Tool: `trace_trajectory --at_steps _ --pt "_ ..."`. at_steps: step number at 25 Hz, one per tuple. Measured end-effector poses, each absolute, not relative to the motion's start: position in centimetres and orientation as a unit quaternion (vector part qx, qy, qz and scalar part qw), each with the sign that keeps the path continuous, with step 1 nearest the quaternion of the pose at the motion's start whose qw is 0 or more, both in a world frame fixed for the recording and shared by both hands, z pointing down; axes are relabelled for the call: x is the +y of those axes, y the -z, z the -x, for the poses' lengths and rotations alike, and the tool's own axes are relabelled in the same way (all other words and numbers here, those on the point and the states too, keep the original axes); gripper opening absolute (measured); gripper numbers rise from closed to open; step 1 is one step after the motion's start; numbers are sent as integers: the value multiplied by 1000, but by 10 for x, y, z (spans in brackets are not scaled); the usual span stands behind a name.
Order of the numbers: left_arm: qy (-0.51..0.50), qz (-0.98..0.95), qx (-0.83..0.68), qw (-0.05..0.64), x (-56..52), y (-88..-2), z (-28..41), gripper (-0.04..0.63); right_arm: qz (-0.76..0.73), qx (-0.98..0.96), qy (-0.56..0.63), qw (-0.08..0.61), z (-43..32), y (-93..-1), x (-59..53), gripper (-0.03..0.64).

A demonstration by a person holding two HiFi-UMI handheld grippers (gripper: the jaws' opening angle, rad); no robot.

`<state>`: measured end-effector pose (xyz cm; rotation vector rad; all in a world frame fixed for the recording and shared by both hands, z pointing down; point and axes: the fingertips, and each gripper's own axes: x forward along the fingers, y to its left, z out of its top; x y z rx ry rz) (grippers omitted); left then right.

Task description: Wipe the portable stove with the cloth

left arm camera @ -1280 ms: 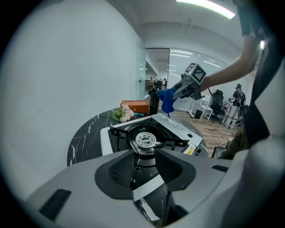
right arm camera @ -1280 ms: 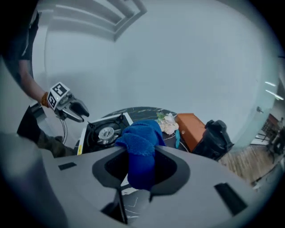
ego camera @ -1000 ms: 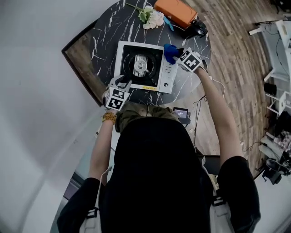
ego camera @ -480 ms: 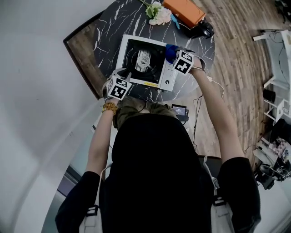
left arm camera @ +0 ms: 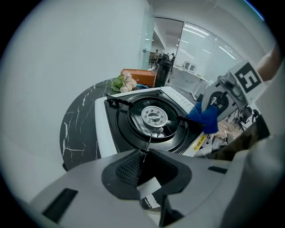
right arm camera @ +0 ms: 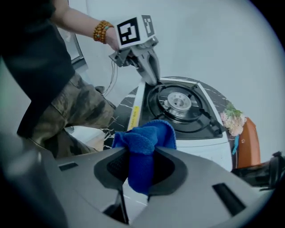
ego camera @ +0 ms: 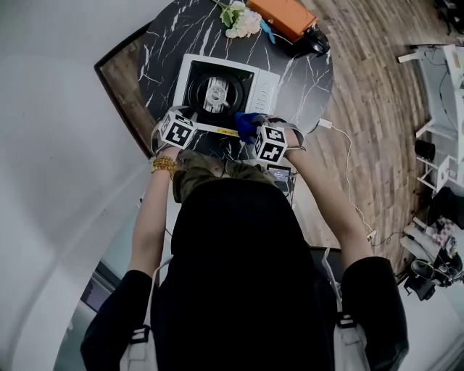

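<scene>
The blue cloth (right arm camera: 143,138) is pinched in the right gripper (right arm camera: 141,162), whose jaws have just tightened. It is held at the near edge of the stove (ego camera: 226,93), likely for wiping. The left gripper (left arm camera: 143,153), jaws just closed together, is placed at the stove's near left corner, seemingly to steady it. An orange case (ego camera: 284,16) at the table's (ego camera: 304,69) far edge is shut.

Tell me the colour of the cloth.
The cloth is blue, shown best in the right gripper view.
</scene>
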<state>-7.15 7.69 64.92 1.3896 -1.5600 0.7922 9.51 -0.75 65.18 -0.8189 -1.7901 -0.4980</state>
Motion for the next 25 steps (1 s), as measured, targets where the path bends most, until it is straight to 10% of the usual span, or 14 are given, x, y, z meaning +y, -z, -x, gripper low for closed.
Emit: trace_trajectory --at_steps 12,25 --pt "-305 -556 -630 448 76 -648 71 60 215 -803 151 535 -6 -633 -187 87" --pt "-287 -567 -609 475 70 -657 74 44 258 -777 194 541 -44 -655 -141 79"
